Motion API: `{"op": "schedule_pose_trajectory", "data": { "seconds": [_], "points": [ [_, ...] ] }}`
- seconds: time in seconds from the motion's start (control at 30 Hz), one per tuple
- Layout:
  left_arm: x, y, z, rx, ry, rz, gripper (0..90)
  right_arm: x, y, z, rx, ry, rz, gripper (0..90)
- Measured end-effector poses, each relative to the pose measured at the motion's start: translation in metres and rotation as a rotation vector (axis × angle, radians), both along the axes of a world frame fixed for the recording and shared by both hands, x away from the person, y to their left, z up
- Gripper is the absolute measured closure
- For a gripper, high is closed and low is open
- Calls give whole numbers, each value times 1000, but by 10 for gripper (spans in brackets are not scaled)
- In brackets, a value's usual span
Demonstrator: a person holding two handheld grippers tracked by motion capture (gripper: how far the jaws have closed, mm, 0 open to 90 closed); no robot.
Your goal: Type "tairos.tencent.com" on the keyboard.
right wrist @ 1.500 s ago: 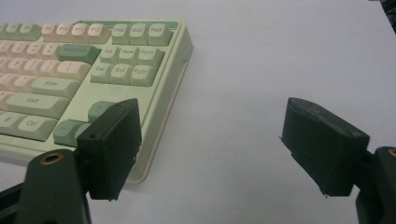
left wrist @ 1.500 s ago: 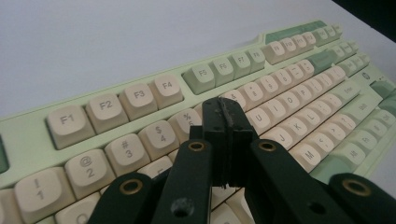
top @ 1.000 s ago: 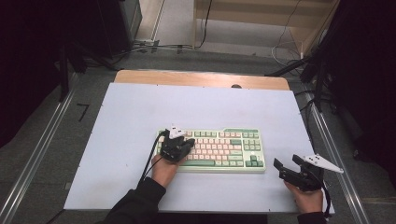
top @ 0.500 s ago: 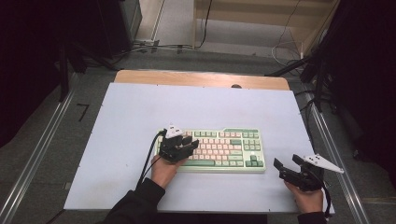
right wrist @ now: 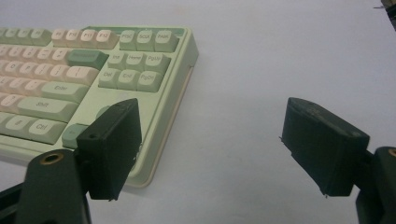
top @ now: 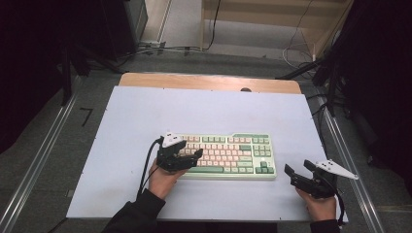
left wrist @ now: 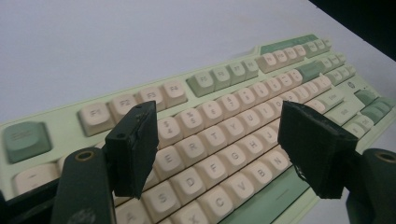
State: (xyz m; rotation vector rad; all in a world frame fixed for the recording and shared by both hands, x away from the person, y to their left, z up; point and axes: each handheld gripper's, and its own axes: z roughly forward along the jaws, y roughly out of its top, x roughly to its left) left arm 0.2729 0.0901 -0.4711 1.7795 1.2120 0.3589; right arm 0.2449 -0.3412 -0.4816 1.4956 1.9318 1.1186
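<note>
Keyboard (top: 228,156), mint-green case with cream and green keycaps, is seen lying flat on the white surface (top: 136,121), near its front edge and a little right of centre

Left claw (top: 187,156) is held over the keyboard's left end; its jaws have just been opening and now stand spread wide, with nothing pinched between them. In the left gripper view the letter rows Q–T and A–G are framed between the jaws, which hang just above the keycaps (left wrist: 219,140), apart from them as far as can be told

Right claw (top: 299,173) is spread too, empty, parked on the bare surface just beside the keyboard's right end, near the arrow-key corner (right wrist: 140,135)

Step judged in hand: left claw being lifted off the keys after a press or touch, or readied for the next one

To be done well:
- claw to be cleared upward before any sideways travel, so no keycap is snagged
- if a key is to be pressed, one jaw tip to be brought straight down on a single cap, neighbours avoided
- keyboard is light; its right end could be steadied by the right claw if sliding is noticed
</note>
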Motion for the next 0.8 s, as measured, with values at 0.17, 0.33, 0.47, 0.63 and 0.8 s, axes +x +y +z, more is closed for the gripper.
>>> {"op": "schedule_pose_trajectory", "data": {
  "seconds": [0.17,0.33,0.47,0.63,0.8],
  "points": [
    [-6,20,1,3,-10,49,294,0,0,0,5,0,1,183],
    [-10,36,0,-10,-10,81,316,0,-1,1,10,2,1,183],
    [-13,40,-2,9,0,85,397,0,0,0,7,3,5,184],
    [-15,43,-3,21,-1,58,708,0,0,0,5,2,5,183],
    [-12,42,-8,61,39,32,900,1,1,0,2,2,11,183]
  ]
}}
